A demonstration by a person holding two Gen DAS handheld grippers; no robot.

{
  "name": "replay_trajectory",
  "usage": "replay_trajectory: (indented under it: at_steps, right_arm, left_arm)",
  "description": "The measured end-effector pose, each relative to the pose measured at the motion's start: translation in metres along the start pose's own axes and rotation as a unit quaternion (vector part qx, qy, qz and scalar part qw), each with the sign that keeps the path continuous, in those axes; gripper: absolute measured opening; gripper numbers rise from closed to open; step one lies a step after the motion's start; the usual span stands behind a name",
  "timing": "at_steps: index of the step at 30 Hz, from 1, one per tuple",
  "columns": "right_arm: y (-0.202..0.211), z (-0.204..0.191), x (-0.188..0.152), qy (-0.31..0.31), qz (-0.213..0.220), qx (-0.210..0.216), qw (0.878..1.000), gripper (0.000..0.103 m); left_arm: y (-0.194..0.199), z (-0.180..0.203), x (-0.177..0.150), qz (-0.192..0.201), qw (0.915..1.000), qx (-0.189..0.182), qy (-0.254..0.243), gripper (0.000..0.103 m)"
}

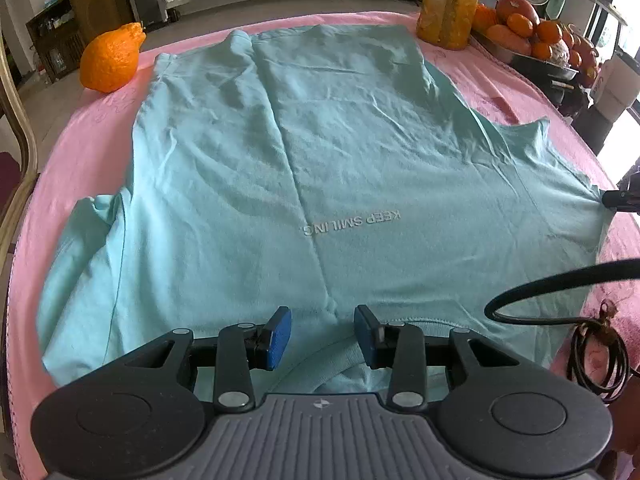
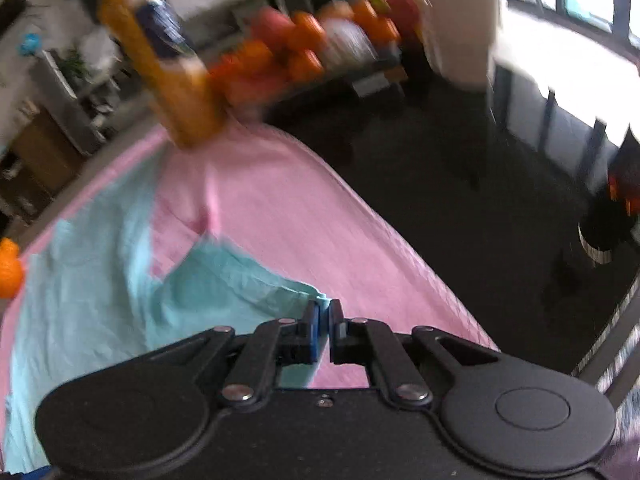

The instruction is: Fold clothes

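Right wrist view: right claw [image 2: 324, 312] is clamped on the T-shirt's [image 1: 320, 160] sleeve tip at lower centre, ready to fold it inward. Left claw [image 1: 323, 332] hangs apart over the collar on the bench [image 1: 520, 92].

T-shirt [image 1: 320, 168] on table cloth [image 1: 500, 80]

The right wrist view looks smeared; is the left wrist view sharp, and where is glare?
Right wrist view: motion blur smears the bottle and fruit, window glare upper right. Left wrist view: sharp, the shirt print readable, fisheye bending the pink cloth edges.
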State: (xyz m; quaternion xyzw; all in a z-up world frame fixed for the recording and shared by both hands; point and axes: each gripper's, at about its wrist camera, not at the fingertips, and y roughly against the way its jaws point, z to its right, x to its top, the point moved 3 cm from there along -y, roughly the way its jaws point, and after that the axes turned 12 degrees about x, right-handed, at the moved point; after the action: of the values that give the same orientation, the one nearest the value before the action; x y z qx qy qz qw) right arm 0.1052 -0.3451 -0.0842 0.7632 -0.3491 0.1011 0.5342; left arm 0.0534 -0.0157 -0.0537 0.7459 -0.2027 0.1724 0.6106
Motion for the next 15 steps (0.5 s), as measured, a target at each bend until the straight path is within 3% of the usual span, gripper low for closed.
replay_trajectory:
  at_steps: [3, 7, 9, 11, 14, 15]
  right_arm:
    - [0.000, 0.002, -0.005, 0.031, -0.008, -0.022, 0.999, 0.005]
    - [0.013, 0.003, -0.003, 0.019, 0.009, -0.051, 0.998, 0.012]
    - [0.025, 0.002, 0.000, 0.003, 0.023, -0.028, 0.999, 0.013]
    - [0.033, -0.002, -0.002, -0.018, 0.013, 0.062, 0.998, 0.013]
    - [0.024, -0.016, -0.016, -0.040, -0.058, 0.190, 0.979, 0.013]
    - [0.016, -0.021, -0.022, -0.046, -0.086, 0.210, 0.973, 0.013]
  left_arm:
    - [0.000, -0.002, -0.001, 0.002, 1.0000, 0.002, 0.000, 0.038]
    - [0.005, -0.008, -0.002, 0.003, 0.9999, 0.009, 0.008, 0.038]
    - [0.011, -0.012, 0.000, 0.008, 0.9999, 0.008, 0.013, 0.038]
    - [0.014, -0.013, 0.001, 0.012, 0.9999, -0.004, 0.012, 0.038]
    - [0.012, -0.007, -0.002, 0.002, 0.9998, -0.022, 0.001, 0.038]
    - [0.009, -0.004, -0.005, -0.007, 0.9996, -0.025, -0.004, 0.037]
